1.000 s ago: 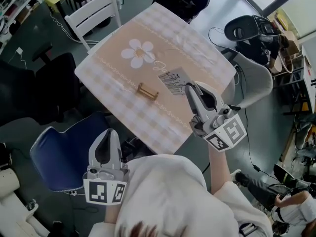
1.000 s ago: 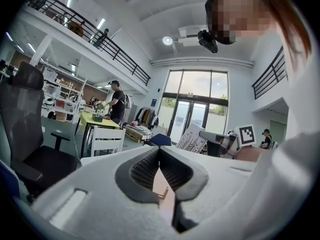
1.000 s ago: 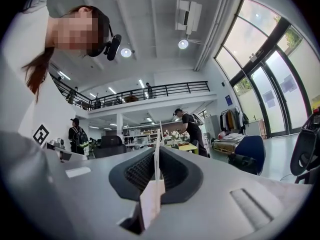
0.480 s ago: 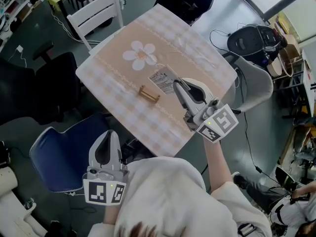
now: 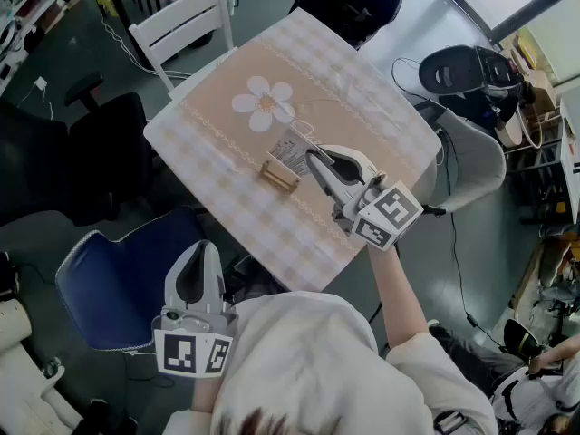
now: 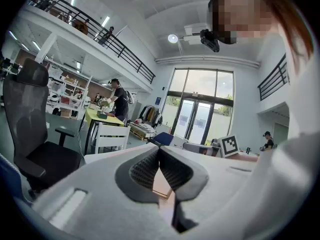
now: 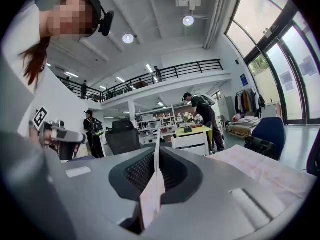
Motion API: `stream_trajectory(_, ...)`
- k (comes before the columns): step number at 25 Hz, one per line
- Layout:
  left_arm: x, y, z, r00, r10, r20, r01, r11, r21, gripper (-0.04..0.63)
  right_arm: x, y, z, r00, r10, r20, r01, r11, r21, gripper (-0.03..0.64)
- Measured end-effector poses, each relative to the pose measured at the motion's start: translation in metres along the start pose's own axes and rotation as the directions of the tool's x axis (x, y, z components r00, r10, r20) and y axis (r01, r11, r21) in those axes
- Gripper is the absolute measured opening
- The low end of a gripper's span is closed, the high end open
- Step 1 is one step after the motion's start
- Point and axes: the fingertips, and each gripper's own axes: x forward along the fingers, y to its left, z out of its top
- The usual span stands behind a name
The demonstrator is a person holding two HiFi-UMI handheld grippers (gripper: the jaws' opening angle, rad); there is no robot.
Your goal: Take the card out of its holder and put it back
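Pinching the card [image 5: 290,149] between narrow jaws, the right gripper [image 5: 313,159] holds it just beside the wooden holder [image 5: 279,174] on the table [image 5: 362,98]; the left gripper [image 5: 201,247] hangs near, jaws together, empty.

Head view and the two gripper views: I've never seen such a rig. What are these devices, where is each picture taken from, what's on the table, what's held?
No robot here: a person holds hand-worked tongs in each hand. The head view comes from a camera on the person's head, looking steeply down; each gripper view comes from a camera riding on one tool, looking along its jaws. On the cloth-covered table stands a wooden holder. The right tongs are shut on a card, held right at the holder; whether it sits in the slot I cannot tell. The left tongs are shut, empty, off the table.
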Motion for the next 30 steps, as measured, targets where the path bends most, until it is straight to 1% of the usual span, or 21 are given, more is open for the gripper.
stream_trajectory(8,0.003,0.001,0.001,1.0,0.016,-0.003,-0.016,1.0,-0.002,0.0,0.009,-0.009,-0.032,0.998,0.024,-0.049,-0.023,1.0,0.019,0.018)
stream_trajectory(13,0.003,0.001,0.001,1.0,0.022,-0.003,-0.022,1.0,-0.002,0.0,0.013,-0.012,-0.05,0.996,0.048,-0.079,-0.048,0.999,0.003,0.018)
stream_trajectory(22,0.0,0.003,0.0,0.999,0.044,-0.003,-0.044,0.999,-0.003,0.0,0.016,-0.017,-0.069,0.992,0.06,-0.115,-0.06,0.998,0.005,0.018)
stream_trajectory(30,0.002,0.003,0.001,0.999,0.05,-0.007,-0.05,0.999,-0.004,0.0,0.019,-0.022,-0.077,0.989,0.063,-0.131,-0.063,0.998,0.008,0.018)
